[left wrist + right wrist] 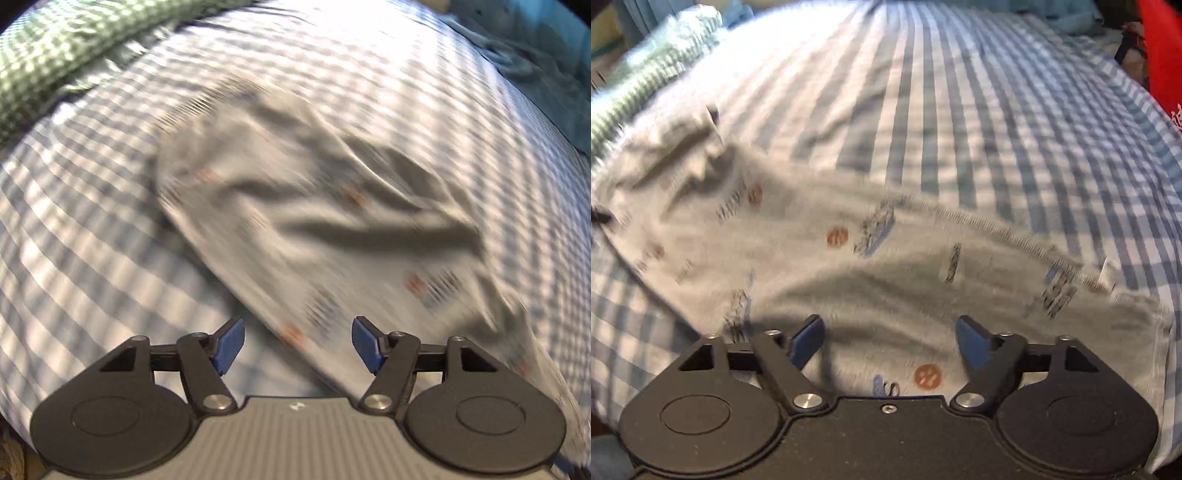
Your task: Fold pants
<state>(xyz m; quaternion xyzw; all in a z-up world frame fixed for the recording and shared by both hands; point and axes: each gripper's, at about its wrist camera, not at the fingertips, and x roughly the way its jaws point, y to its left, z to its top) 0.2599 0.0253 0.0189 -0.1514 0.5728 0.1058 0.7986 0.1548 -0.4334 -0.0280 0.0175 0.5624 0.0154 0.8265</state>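
Note:
Light grey pants (314, 206) with small orange and blue prints lie crumpled on a blue-and-white checked bedsheet (92, 221). My left gripper (297, 343) is open and empty, just above the near edge of the pants. In the right wrist view the pants (849, 266) spread across the lower half, with a ribbed hem and a white tag at the right. My right gripper (890, 343) is open and empty, hovering over the fabric. Both views are motion-blurred.
A green checked cloth (55, 62) lies bunched at the far left; it also shows in the right wrist view (646, 74). Teal fabric (546, 55) sits at the far right. A red item (1163, 55) stands beyond the sheet (960, 110) at the right.

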